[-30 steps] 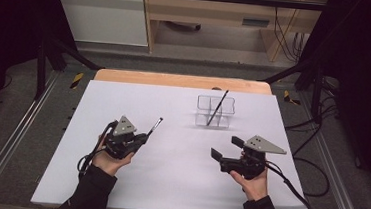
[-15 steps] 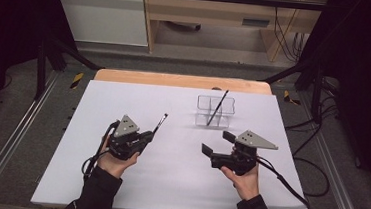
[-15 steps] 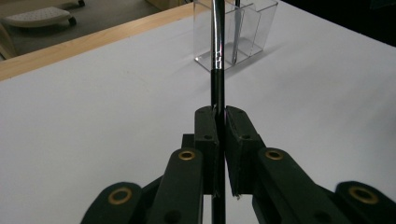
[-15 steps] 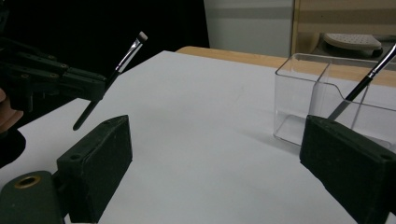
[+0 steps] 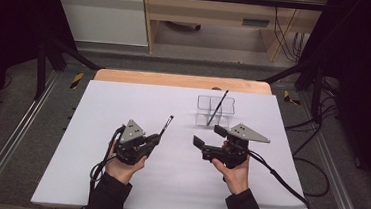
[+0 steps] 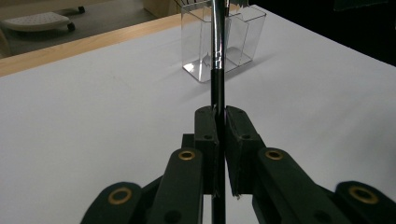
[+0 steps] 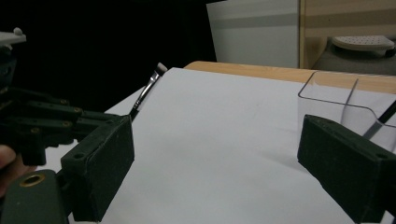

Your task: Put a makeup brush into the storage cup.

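The left gripper [image 5: 156, 139] is clamping a thin black-handled brush [image 5: 166, 125] with a silver ferrule, holding it above the white table [image 5: 123, 99], pointing toward a clear plastic compartmented holder [image 5: 215, 111]. The right gripper [image 5: 210, 136] is hovering nearby with jaws apart, gripping nothing.

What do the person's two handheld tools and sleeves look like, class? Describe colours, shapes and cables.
Both tools, the left tool and the right tool, are black, each with two blocky black jaws, brass-coloured rivets on the linkage and a grey three-cornered plate on top. A black cable trails from each. The person wears dark sleeves.
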`<control>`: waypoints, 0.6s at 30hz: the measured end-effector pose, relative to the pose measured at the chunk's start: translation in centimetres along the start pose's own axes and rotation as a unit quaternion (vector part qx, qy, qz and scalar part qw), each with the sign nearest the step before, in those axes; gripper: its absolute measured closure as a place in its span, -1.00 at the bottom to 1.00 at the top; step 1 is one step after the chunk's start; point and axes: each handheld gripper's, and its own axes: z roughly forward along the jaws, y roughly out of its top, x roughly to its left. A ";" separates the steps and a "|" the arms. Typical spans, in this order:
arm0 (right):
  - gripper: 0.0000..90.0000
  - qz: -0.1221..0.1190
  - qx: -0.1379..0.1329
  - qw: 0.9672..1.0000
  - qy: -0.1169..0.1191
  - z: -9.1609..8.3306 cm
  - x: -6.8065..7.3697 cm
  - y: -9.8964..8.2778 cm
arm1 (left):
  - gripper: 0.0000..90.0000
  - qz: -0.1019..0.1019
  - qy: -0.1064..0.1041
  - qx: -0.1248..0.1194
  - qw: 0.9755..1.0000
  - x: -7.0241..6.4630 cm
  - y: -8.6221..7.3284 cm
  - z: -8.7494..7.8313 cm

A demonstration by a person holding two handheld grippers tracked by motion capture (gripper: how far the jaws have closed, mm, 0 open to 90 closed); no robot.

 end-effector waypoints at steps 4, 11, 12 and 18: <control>-0.74 0.007 -0.002 1.000 0.000 0.5 0.3 0.1 | 0.85 0.001 0.003 -0.002 1.000 -0.3 -0.3 0.3; -0.71 0.021 0.001 1.000 0.000 1.5 0.6 0.2 | 0.85 -0.002 0.001 -0.007 1.000 -1.2 -0.6 1.1; -0.70 0.025 0.003 1.000 0.000 1.7 0.7 0.1 | 0.85 -0.003 0.000 -0.009 1.000 -1.4 -0.5 1.2; -0.65 0.035 0.009 0.999 0.012 2.3 0.9 -0.1 | 0.85 -0.003 -0.007 -0.016 1.000 -2.5 -0.3 2.1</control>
